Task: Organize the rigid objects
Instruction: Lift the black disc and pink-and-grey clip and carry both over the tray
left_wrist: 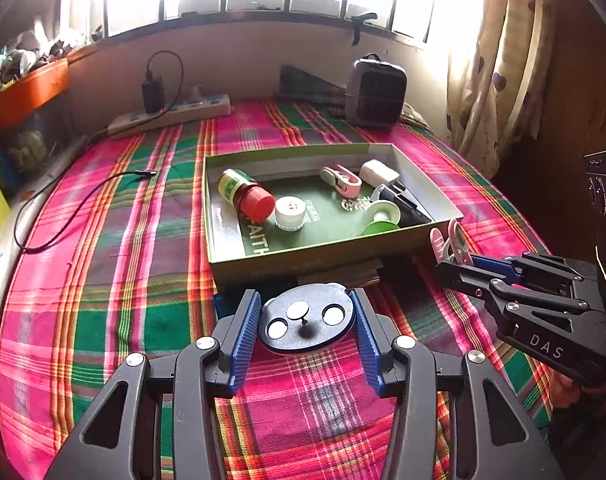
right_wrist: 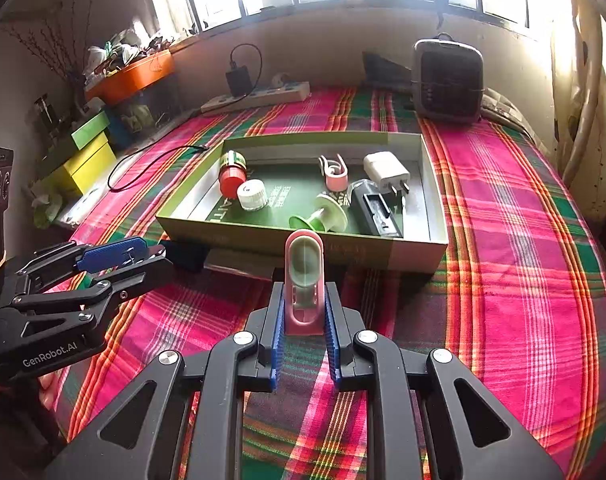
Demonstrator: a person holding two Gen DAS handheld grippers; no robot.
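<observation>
My left gripper (left_wrist: 306, 302) is shut on a black oval disc (left_wrist: 306, 320) with three white round spots, just in front of the green box (left_wrist: 327, 256). My right gripper (right_wrist: 303, 296) is shut on a pink clip (right_wrist: 304, 276), held near the box's front wall (right_wrist: 303, 246). In the box lie a red-capped bottle (left_wrist: 245, 192), a white cap (left_wrist: 290, 212), a second pink clip (left_wrist: 341, 180), a white charger (left_wrist: 379, 172), a green spool (left_wrist: 381, 218) and a black holder (right_wrist: 373, 210). The right gripper also shows in the left wrist view (left_wrist: 463, 264).
A plaid cloth (left_wrist: 123, 260) covers the bed. A power strip (left_wrist: 171, 114) with a black adapter and a grey heater (left_wrist: 377, 92) stand at the back. A black cable (left_wrist: 75, 200) lies at left. Orange and yellow boxes (right_wrist: 103, 132) crowd the left side.
</observation>
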